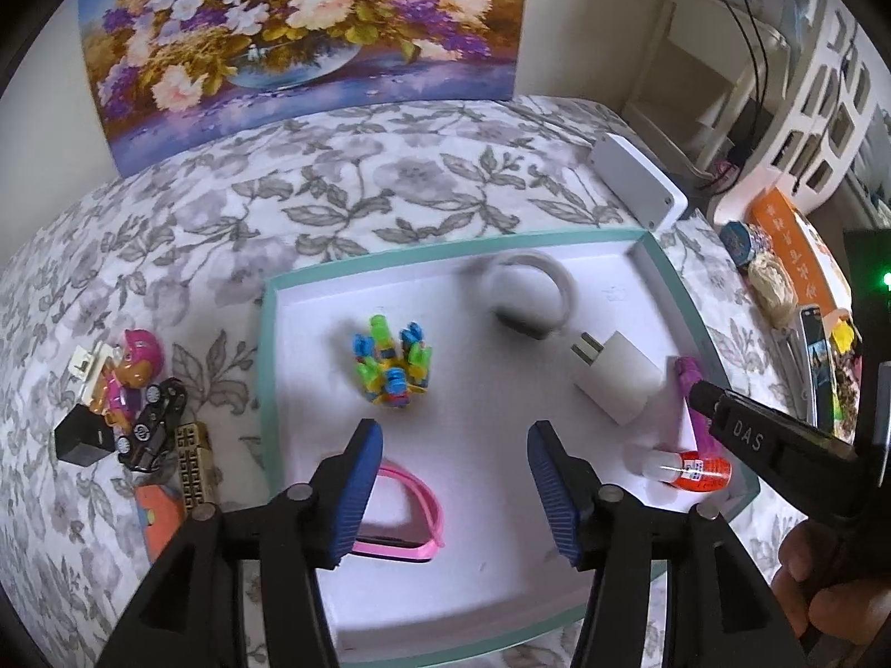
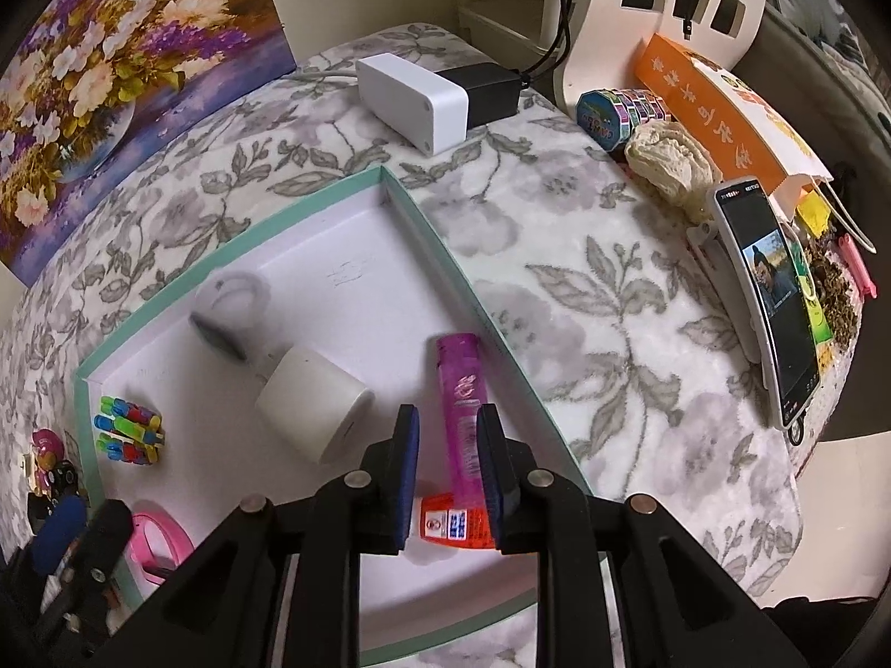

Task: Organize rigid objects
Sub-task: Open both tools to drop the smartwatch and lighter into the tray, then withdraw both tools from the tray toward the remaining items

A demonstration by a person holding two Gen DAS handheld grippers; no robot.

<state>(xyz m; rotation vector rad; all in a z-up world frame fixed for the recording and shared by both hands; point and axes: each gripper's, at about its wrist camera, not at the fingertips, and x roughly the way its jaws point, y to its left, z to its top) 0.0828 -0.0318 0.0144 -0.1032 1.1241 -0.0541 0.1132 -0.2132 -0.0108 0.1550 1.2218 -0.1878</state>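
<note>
Right now your biggest landmark is the worktop (image 1: 390,189), draped in a grey floral cloth, with a flower painting (image 1: 300,28) leaning at its far edge. On it sits the shallow teal-rimmed tray (image 1: 267,345), white inside, which holds most of the task's things. Your left gripper (image 1: 455,492) hovers above the near part of the tray with its jaws wide apart and nothing between them; a pink watch band (image 1: 412,523) lies just under its left finger. Your right gripper (image 2: 447,479) is down at the tray's right side, its jaws set close either side of the purple lighter (image 2: 459,389), though you cannot tell from either view whether the pads actually press it. The lighter lies along the tray's right wall, with the orange-labelled glue bottle (image 2: 454,526) crossing beneath its near end. Just left of the lighter rests the white charger plug (image 1: 612,376), and beyond that a white band with a dark face (image 1: 526,295), blurred. Near the tray's middle stands a small cluster of coloured plastic pieces (image 1: 392,362). Outside the tray, on the cloth to the left, a pink toy figure (image 1: 131,373), a black toy car (image 1: 153,428) and a small black cube (image 1: 83,437) sit bunched together. To the right, a phone (image 2: 774,300) is propped on a stand.
</note>
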